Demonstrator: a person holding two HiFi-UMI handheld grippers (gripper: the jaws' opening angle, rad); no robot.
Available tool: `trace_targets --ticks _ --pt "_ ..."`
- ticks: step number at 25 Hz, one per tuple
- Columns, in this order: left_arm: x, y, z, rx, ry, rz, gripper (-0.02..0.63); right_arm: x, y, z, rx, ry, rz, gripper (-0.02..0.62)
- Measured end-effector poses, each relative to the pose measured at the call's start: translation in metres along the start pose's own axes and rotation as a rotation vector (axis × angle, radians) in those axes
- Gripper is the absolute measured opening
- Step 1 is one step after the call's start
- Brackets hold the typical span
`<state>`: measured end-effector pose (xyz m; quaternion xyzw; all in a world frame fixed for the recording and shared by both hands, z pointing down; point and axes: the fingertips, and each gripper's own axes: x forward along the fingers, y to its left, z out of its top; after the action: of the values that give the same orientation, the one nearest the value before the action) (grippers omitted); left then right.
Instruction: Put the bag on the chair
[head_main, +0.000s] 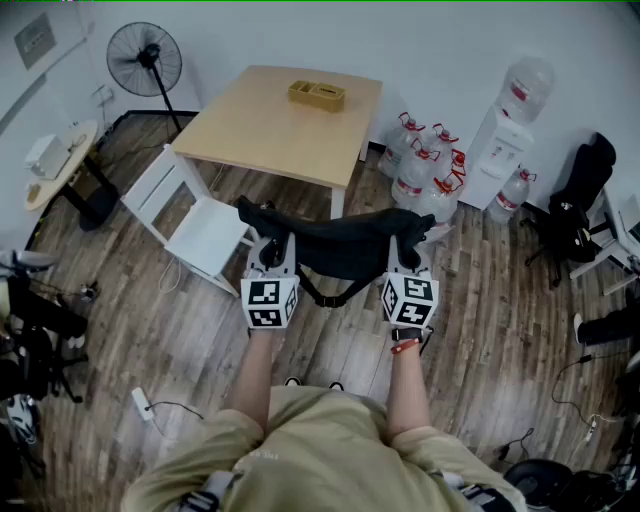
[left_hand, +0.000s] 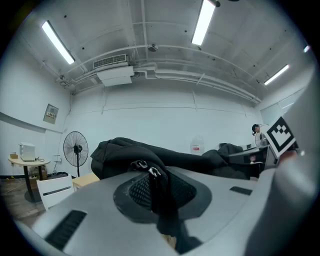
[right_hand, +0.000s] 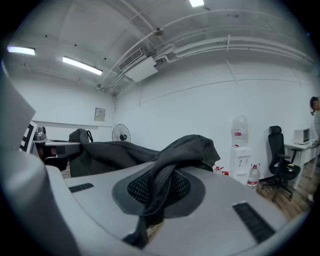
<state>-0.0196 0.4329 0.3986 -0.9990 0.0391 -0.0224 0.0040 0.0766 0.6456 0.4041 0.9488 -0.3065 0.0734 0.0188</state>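
Observation:
A black fabric bag (head_main: 345, 245) hangs stretched in the air between my two grippers, its strap looping down below it. My left gripper (head_main: 274, 245) is shut on the bag's left end, where a zipper pull (left_hand: 142, 166) shows between the jaws. On the bag's right end (right_hand: 187, 150) my right gripper (head_main: 404, 250) is shut, with a webbing strap (right_hand: 157, 187) pinched in its jaws. The white chair (head_main: 195, 225) stands on the floor just left of the bag, its seat bare.
A wooden table (head_main: 285, 120) with a small wooden box (head_main: 317, 94) stands beyond the chair. Water bottles (head_main: 425, 165) and a dispenser (head_main: 505, 140) line the right wall. A fan (head_main: 145, 60), a round side table (head_main: 60, 160) and black gear (head_main: 575, 205) ring the wooden floor.

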Motion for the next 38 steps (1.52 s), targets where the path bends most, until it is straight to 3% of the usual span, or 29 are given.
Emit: trace_targets --ticks 9,15,22,30,38 --pt "-0.003 -0.025 0.004 -0.002 -0.015 0.021 0.057 -0.012 -0.022 -0.002 0.034 -0.014 0.011 0.035" --pt "-0.011 -0.039 -0.004 -0.011 -0.004 0.05 0.057 -0.015 -0.032 -0.009 0.027 -0.006 0.066 0.035" --pt "-0.014 -0.019 -0.019 -0.035 0.022 0.108 0.057 0.006 -0.014 -0.026 0.021 0.045 0.117 0.035" --pt "0.045 0.044 -0.039 -0.069 0.02 0.149 0.057 0.101 0.008 -0.036 0.017 0.09 0.151 0.035" --pt "0.106 0.169 -0.032 -0.111 -0.01 0.255 0.057 0.24 0.083 0.001 -0.036 0.099 0.238 0.035"
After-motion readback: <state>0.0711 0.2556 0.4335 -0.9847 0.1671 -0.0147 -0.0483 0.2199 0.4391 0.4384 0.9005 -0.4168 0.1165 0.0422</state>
